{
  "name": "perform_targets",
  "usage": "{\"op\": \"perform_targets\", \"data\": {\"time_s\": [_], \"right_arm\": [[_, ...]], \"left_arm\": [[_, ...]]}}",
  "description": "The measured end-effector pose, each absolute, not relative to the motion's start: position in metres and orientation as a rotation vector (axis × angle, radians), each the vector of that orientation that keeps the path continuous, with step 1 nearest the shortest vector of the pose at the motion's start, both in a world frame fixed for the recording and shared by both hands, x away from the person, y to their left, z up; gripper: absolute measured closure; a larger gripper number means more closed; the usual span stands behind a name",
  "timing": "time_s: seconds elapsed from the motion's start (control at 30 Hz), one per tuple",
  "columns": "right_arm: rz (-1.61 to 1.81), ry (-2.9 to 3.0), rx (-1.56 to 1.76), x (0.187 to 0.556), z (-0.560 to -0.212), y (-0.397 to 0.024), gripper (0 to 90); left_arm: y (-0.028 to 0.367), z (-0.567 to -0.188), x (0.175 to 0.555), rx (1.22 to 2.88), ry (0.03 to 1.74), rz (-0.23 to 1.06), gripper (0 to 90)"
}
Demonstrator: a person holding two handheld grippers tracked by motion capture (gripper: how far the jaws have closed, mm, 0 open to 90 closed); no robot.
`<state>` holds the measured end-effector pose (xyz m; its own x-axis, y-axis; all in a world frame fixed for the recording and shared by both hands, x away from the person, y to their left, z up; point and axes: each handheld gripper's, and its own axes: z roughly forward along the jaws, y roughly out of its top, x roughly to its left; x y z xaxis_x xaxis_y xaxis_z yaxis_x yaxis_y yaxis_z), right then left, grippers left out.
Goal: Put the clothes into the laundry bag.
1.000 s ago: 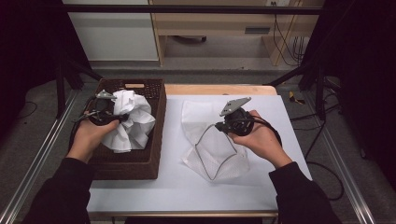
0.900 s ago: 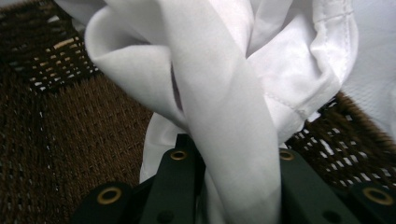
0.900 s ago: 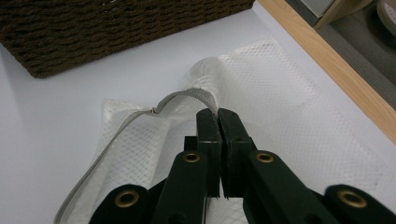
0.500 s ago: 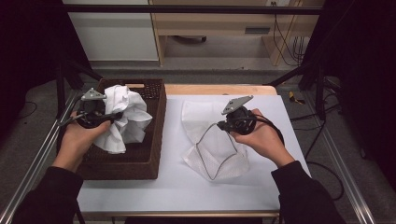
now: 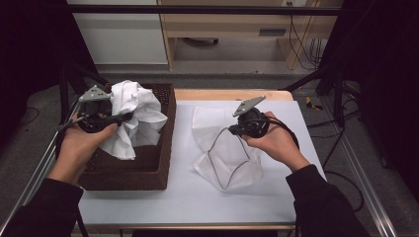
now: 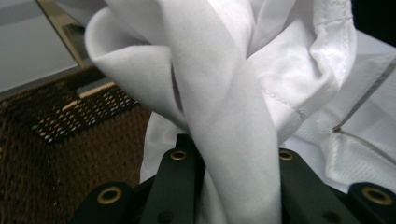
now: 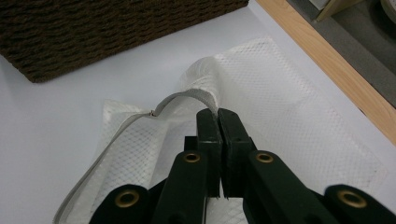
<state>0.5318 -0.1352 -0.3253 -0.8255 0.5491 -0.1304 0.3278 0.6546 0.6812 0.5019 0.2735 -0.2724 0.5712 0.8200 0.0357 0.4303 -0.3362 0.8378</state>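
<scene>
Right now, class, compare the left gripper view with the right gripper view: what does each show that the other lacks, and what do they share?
Left gripper view alone: the white cloth clamped between the left gripper jaws, over the inside of the basket. Right gripper view alone: the right gripper shut on the zipper edge of the mesh bag, plus the wooden table edge. Both share: basket and mesh bag.

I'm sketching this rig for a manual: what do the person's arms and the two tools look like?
Dark long sleeves, hands bare. The left tool and right tool are compact black bodies, each topped by a grey three-cornered plate. Their jaws are flat black bars with brass-ringed holes. A dark cable trails from the right tool.
</scene>
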Motion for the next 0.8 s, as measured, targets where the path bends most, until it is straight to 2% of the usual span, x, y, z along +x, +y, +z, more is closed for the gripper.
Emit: {"op": "perform_targets", "data": {"time_s": [0.5, 0.8], "right_arm": [[0.983, 2.541, 0.726, 0.537, -0.317, -0.143, 88.8], [0.997, 2.546, 0.745, 0.539, -0.317, -0.145, 88.8]], "left_arm": [[0.235, -0.233, 0.476, 1.937, 0.840, 0.560, 78.3], [0.209, -0.240, 0.467, 1.965, 0.780, 0.490, 78.2]]}}
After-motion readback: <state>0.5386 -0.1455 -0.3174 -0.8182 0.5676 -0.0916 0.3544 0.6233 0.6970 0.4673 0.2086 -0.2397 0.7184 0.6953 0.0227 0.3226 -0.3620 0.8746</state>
